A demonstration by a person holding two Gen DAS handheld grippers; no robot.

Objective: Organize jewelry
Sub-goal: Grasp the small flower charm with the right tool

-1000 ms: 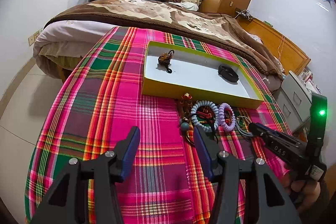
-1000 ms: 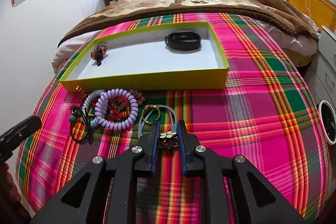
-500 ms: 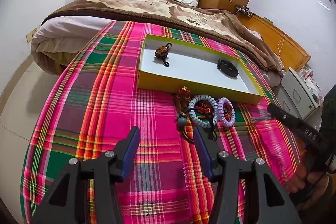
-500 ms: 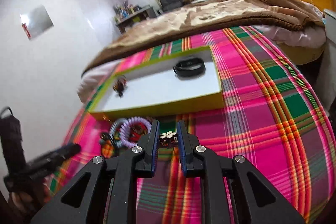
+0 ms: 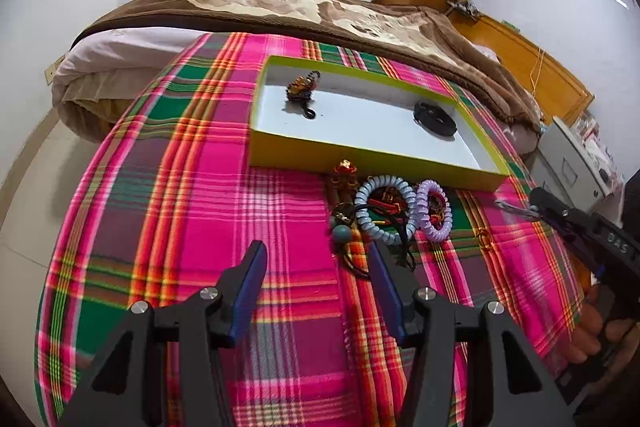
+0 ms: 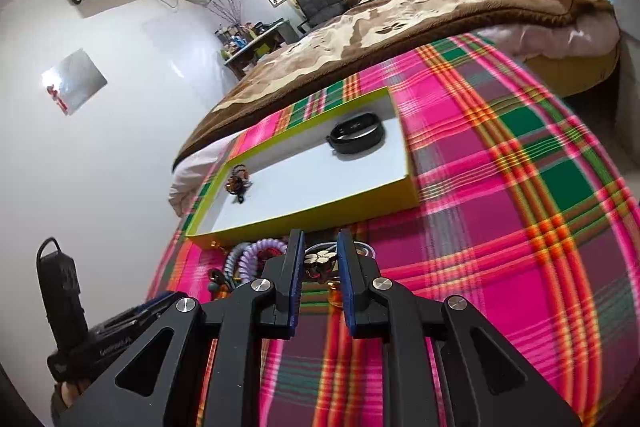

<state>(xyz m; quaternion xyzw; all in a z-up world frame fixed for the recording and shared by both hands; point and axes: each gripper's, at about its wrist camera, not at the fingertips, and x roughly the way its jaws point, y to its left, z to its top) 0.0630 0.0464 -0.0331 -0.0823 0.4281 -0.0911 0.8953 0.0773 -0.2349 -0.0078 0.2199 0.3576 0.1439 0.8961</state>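
Plaid cloth: a pink, green and orange checked cloth [image 5: 192,195] covers the surface that carries everything.
Tray: a shallow rectangular yellow-green box with a white floor [image 5: 360,155] lies toward the cloth's far edge.
Left claw: the black left gripper with blue pads [image 5: 320,259] hangs over the near middle of the cloth, its jaws spread wide with nothing between them; the loose pile begins just past its right finger.
Right claw: the black right gripper with blue pads [image 6: 319,259] is pinching a small pale flower-shaped charm [image 6: 319,259] on a thin silvery cord, lifted near the tray's near right corner.
Black band: a dark oval wristband [image 5: 435,117] lies inside the tray at its right end.
Beaded trinket: a small brown-and-gold bead cluster with a black loop [image 5: 302,91] lies inside the tray at its left end.
Loose pile: a pale blue coiled ring [image 5: 384,211], a lilac coiled ring [image 5: 434,211] and red-gold pieces lie on the cloth against the tray's near wall.
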